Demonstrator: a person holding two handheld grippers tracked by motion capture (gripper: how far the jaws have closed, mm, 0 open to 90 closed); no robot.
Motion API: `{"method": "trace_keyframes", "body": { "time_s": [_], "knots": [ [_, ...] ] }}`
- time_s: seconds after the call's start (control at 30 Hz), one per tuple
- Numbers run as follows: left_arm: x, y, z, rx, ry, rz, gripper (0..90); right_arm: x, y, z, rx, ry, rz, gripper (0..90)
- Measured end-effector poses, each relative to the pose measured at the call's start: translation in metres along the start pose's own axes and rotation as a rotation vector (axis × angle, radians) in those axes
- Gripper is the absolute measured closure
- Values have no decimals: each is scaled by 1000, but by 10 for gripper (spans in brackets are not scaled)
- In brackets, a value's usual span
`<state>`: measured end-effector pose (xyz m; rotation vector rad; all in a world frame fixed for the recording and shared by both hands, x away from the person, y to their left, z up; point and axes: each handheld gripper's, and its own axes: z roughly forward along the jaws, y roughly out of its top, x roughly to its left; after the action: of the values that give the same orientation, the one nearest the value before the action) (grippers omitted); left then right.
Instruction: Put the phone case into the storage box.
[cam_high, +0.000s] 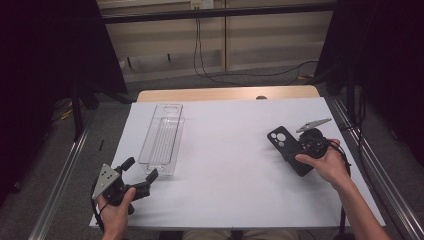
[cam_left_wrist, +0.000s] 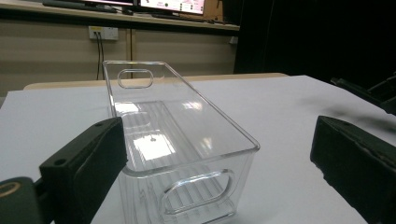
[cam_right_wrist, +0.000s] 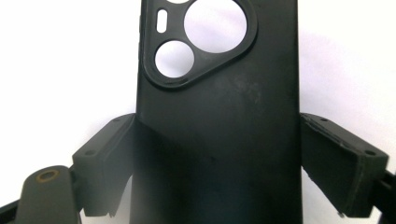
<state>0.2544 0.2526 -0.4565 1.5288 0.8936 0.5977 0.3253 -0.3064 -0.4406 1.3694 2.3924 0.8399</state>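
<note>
Near left corner of the white table (cam_high: 225, 150): left gripper (cam_high: 141, 170) held low with jaws spread wide and empty, aimed at the near end of a clear plastic bin (cam_high: 162, 140) lying lengthwise, long axis running near to far. Far right: black phone case (cam_high: 289, 147), camera cutouts at its far-left end, long axis slanting from near right to far left, lying between the right gripper (cam_right_wrist: 217, 158) jaws, which press both long edges. Beyond the table: grey floor, wood-panelled wall, hanging cables.
</note>
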Motion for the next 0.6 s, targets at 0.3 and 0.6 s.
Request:
{"method": "trace_keyframes", "body": {
  "time_s": [0.3,0.6],
  "knots": [
    [-2,0,2,-4,-4,-7,37,2,-10,-4,-150,9,-24,143],
    [-2,2,0,-9,-10,4,38,13,-23,-8,-295,16,-35,142]
  ]
}}
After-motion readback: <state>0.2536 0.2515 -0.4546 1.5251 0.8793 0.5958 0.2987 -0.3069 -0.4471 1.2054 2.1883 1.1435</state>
